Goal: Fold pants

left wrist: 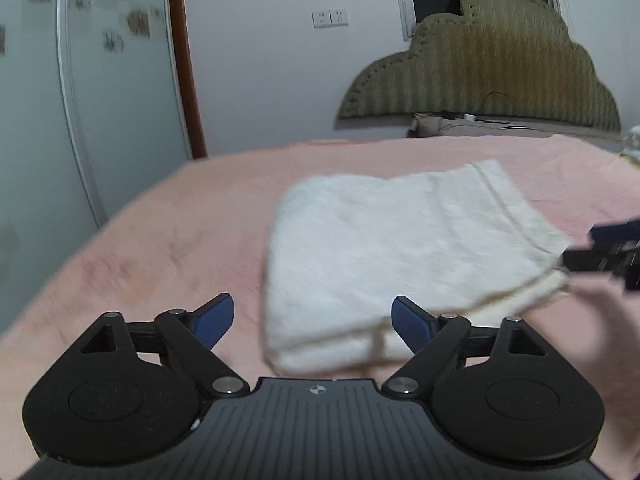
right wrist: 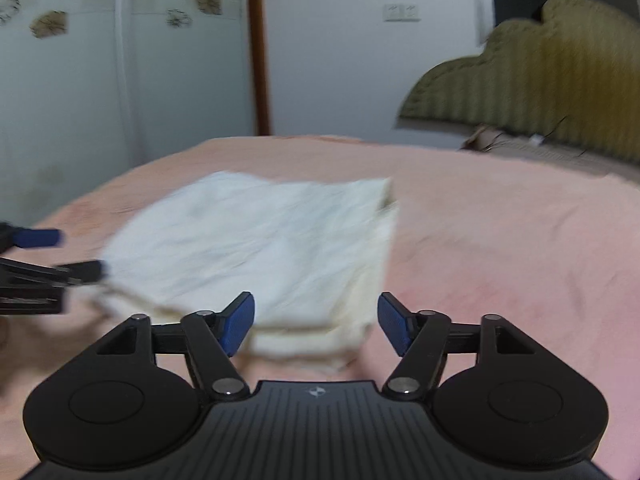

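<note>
Folded pants (left wrist: pixel 384 256) on bed (left wrist: pixel 160 240), fingers (left wrist: pixel 214 320) apart

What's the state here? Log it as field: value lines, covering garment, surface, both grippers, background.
garment: white pants, folded into a layered stack
surface: pink bedspread
left gripper: open, empty, at the stack's near edge
right gripper: open, empty, at the stack's near edge
background: olive headboard, wall sockets
image: motion-blurred
</note>
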`<state>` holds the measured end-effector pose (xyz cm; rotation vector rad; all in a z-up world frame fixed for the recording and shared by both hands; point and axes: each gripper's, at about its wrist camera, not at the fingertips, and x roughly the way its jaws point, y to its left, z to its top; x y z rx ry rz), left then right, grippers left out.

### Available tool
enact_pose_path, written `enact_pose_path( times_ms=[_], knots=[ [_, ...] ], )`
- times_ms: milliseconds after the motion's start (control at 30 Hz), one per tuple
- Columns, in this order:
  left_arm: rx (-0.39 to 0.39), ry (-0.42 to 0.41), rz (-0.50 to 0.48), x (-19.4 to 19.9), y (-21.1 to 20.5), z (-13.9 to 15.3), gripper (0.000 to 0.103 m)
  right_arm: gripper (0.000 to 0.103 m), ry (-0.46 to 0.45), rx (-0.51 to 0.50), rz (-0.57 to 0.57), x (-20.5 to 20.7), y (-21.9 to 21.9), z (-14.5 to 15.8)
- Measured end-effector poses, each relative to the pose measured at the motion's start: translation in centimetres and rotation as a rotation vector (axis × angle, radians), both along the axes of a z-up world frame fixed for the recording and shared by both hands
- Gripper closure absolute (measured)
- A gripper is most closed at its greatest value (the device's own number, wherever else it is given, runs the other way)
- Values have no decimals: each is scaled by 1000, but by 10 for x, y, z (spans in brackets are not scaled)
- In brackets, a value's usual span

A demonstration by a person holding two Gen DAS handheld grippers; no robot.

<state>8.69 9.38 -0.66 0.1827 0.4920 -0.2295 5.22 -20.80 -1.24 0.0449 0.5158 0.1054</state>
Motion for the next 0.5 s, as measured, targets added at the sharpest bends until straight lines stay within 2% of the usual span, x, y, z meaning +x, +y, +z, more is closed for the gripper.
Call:
enact_pose_path(
  times_ms=[100, 200, 267, 333, 367, 400, 467, 500],
  knots=[
    [-30, 59, 1, -7, 1, -3, 10, 24, 24, -21, 32, -18, 18, -5],
    [-52, 109, 19, -11, 6, -9, 9, 21, 45, -118, 75, -33, 39, -6],
    [-50, 132, 41, -11, 9, -13, 7, 21, 33, -194, 106, -45, 53, 0],
    [-36, 147, 70, -11, 9, -18, 6, 21, 14, -191, 143, -56, 61, 14],
    [-33, 156, 80, -10, 10, -20, 6, 21, 0, -122, 180, -62, 61, 26],
    [-33, 168, 90, -8, 10, -22, 6, 21, -14, -1, 235, -66, 57, 38],
    [-39, 189, 101, -6, 11, -25, 6, 11, -29, 389, 397, -70, 35, 58],
    [-41, 191, 106, -4, 12, -26, 5, 0, -38, 568, 459, -69, 25, 62]
  ],
)
